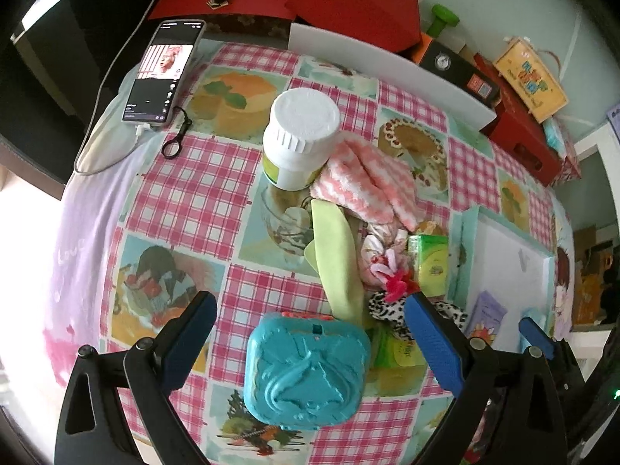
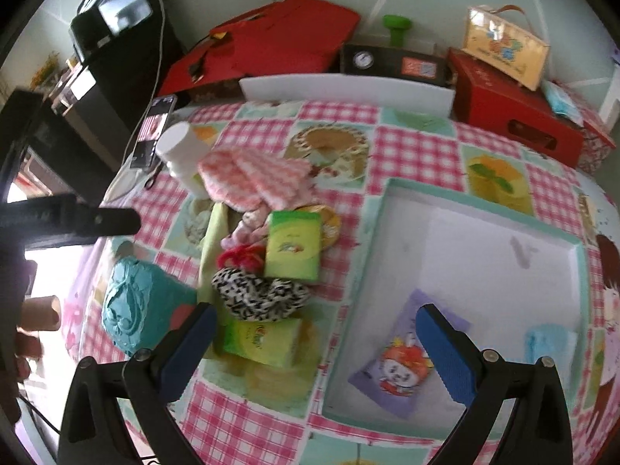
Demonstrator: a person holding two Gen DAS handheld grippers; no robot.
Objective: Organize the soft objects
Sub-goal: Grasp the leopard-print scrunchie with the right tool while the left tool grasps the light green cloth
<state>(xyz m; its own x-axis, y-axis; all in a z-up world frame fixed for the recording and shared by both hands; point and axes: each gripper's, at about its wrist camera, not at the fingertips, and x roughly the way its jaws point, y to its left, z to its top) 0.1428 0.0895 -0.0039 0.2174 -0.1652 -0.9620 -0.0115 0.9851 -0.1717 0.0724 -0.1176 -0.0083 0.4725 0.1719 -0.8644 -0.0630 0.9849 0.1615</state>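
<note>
A pile of soft things lies mid-table: a pink-and-white towel (image 1: pixel 364 178) (image 2: pixel 255 182), a pale green cloth (image 1: pixel 335 255), a leopard scrunchie (image 2: pixel 259 296) (image 1: pixel 391 310), a red scrunchie (image 2: pixel 242 257) and two green tissue packs (image 2: pixel 292 250) (image 2: pixel 261 341). A white box lid (image 2: pixel 484 271) with a teal rim holds a purple tissue pack (image 2: pixel 395 364) and a blue pack (image 2: pixel 550 345). My left gripper (image 1: pixel 310 345) is open above a teal case (image 1: pixel 306 368). My right gripper (image 2: pixel 317 352) is open and empty over the lid's left rim.
A white bottle (image 1: pixel 298 135) stands beside the towel. A phone (image 1: pixel 162 73) on a cable lies at the far left edge. Red boxes (image 2: pixel 515 112), a black gauge box (image 2: pixel 391 62) and a white board (image 2: pixel 348 89) line the back of the table.
</note>
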